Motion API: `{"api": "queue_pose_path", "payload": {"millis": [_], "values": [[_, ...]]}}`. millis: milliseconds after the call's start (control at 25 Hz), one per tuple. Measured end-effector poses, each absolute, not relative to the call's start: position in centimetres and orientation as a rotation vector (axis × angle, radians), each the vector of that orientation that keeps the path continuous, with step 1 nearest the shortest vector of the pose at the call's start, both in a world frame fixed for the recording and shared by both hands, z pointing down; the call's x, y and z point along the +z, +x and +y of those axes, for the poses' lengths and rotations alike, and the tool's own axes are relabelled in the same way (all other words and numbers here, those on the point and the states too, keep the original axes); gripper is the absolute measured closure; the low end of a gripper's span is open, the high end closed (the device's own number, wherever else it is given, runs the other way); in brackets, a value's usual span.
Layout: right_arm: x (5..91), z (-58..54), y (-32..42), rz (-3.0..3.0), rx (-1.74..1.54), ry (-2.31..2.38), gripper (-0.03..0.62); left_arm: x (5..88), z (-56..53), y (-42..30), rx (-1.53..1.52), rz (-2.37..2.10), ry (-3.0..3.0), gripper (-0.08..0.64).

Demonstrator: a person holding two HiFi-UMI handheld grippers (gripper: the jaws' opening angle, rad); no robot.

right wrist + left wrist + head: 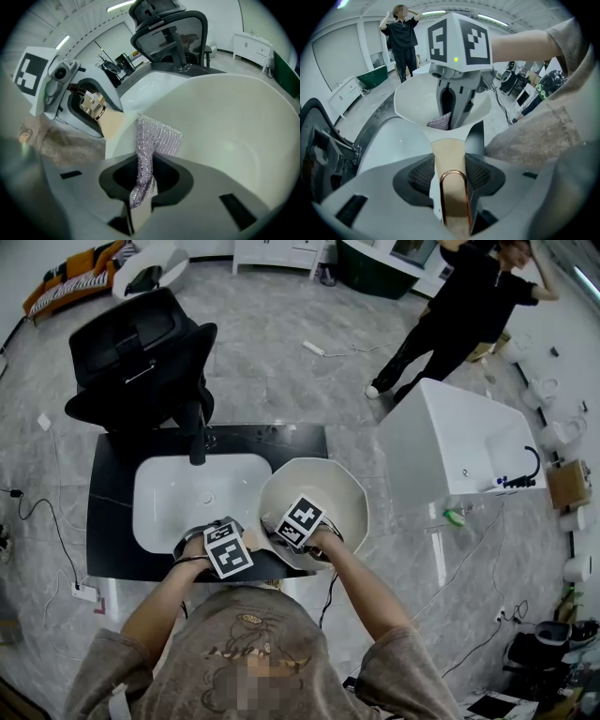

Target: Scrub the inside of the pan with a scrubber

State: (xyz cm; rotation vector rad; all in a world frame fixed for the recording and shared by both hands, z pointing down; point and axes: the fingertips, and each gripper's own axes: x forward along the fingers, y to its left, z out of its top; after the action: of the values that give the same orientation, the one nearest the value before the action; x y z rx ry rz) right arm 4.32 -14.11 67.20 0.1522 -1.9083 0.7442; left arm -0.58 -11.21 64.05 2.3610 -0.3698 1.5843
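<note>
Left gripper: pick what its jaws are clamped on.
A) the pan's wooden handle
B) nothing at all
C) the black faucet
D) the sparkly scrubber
A: in the left gripper view, the left gripper has its pads pressed on both sides of the wooden handle of the white pan. The scrubber is pinched in the right gripper instead.

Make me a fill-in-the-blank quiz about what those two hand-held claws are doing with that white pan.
1. The left gripper is clamped on the pan's wooden ____.
2. The right gripper pinches a sparkly ____ inside the pan.
3. The pan sits beside a white ____ set in the black counter.
4. Beyond the counter stands a black office ____.
Missing words: handle; scrubber; sink; chair.
</note>
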Motion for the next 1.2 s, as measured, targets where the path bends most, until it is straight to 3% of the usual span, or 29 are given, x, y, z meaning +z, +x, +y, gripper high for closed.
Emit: {"api": "queue_pose_path", "payload": {"millis": [440,1200], "values": [[68.7,-19.3,3.8,-1.987,0.869,0.434,0.515,64.2,-11.2,-0.8,1.583,-0.361,2.368,0.35],[70.3,-27.6,11.9,-1.817,0.411,0.774,0.518,64.1,-11.1,-0.7,1.577,-0.378,2.361,0.351]]}}
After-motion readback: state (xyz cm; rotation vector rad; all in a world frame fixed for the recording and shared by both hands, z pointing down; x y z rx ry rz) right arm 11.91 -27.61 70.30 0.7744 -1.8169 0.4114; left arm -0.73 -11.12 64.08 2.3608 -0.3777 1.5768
